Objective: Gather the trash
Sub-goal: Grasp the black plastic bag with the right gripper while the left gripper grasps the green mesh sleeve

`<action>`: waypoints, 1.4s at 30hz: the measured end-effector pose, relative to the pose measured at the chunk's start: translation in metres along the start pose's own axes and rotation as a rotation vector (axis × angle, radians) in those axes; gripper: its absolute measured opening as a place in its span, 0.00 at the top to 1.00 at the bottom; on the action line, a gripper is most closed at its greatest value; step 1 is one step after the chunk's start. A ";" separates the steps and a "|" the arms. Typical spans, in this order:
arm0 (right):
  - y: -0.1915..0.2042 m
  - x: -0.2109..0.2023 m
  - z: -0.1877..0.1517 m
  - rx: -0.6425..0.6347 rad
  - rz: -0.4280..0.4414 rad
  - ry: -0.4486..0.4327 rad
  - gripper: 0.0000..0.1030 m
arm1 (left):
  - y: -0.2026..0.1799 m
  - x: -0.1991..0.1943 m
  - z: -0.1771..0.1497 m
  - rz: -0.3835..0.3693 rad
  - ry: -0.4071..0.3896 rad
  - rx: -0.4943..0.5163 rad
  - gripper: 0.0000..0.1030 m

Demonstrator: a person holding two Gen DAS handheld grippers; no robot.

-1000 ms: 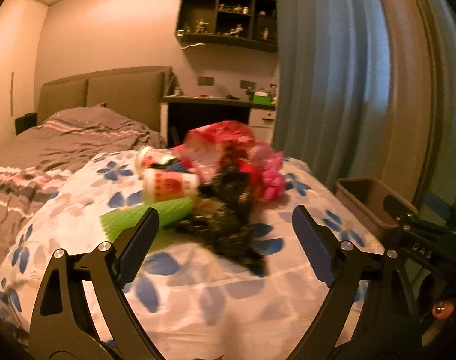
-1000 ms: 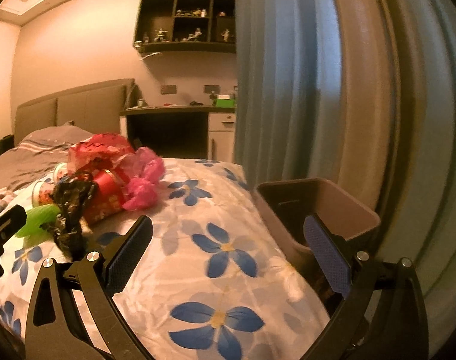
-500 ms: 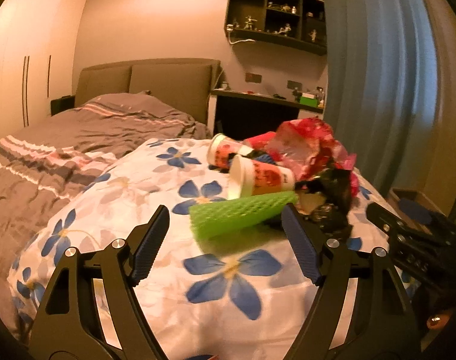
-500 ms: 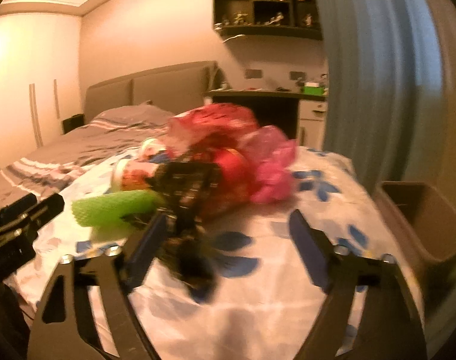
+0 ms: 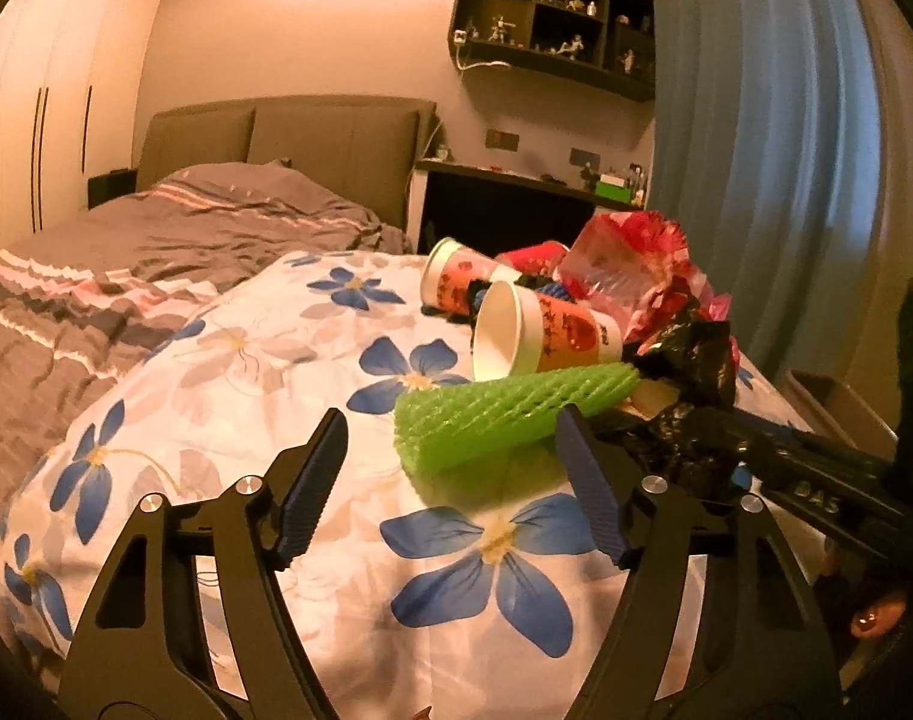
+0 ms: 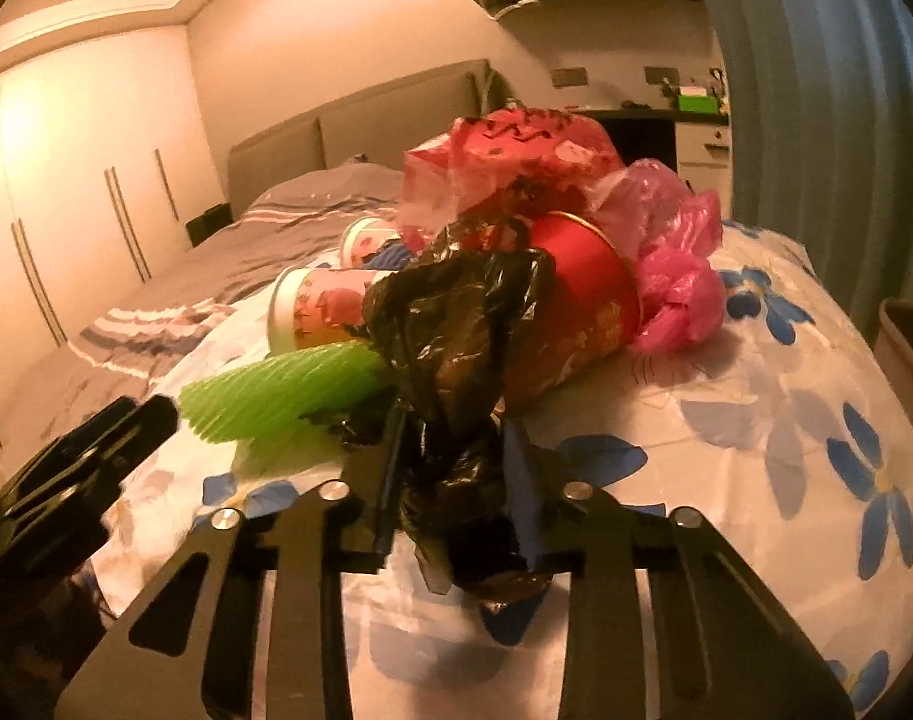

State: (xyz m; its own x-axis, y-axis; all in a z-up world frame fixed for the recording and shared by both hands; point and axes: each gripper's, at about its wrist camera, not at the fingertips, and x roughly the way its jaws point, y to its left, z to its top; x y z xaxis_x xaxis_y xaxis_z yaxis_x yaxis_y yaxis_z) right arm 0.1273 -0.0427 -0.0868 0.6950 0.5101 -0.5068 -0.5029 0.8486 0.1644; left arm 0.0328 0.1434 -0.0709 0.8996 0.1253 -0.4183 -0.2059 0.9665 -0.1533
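Note:
A heap of trash lies on the flowered quilt [image 5: 228,360]. It holds a green foam net sleeve [image 5: 504,420], two paper cups [image 5: 540,336] on their sides, a red plastic bag [image 5: 630,264] and a crumpled black plastic bag [image 6: 456,348]. My left gripper [image 5: 450,474] is closing, its fingers not touching the near end of the green sleeve between their tips. My right gripper [image 6: 456,468] is closing too, its fingers pinching the lower bunch of the black bag. A red tin [image 6: 582,312] and a pink bag [image 6: 678,276] lie just behind.
A brown bin [image 6: 900,348] stands beside the bed at the right, under the blue curtain [image 5: 756,150]. A grey striped duvet [image 5: 156,240] covers the bed's far left. The right gripper's body [image 5: 816,480] crosses the left wrist view beside the heap.
My right gripper swung from the bin side to the heap and drew its jaws in around the black bag. My left gripper came up to the green sleeve and narrowed.

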 end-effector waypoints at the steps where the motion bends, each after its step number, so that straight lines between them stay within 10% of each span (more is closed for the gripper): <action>1: 0.001 -0.003 -0.001 -0.012 0.003 -0.005 0.78 | 0.001 0.001 0.000 -0.003 0.003 -0.002 0.34; 12: -0.019 -0.050 -0.008 -0.022 -0.026 -0.054 0.79 | 0.013 0.026 0.004 -0.110 0.070 -0.045 0.45; 17: -0.028 -0.061 -0.009 -0.028 -0.054 -0.071 0.79 | 0.015 0.037 0.001 -0.159 0.127 -0.060 0.72; 29: -0.031 -0.070 -0.012 -0.023 -0.063 -0.083 0.79 | 0.011 0.037 -0.014 -0.234 0.192 -0.107 0.98; 42: -0.046 -0.086 -0.016 0.006 -0.086 -0.103 0.79 | 0.000 0.026 -0.019 -0.282 0.196 -0.127 0.92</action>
State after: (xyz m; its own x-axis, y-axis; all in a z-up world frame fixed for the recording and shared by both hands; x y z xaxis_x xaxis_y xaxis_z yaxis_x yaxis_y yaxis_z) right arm 0.0826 -0.1272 -0.0642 0.7849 0.4467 -0.4295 -0.4360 0.8906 0.1296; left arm 0.0495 0.1426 -0.0987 0.8393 -0.1991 -0.5058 -0.0181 0.9197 -0.3921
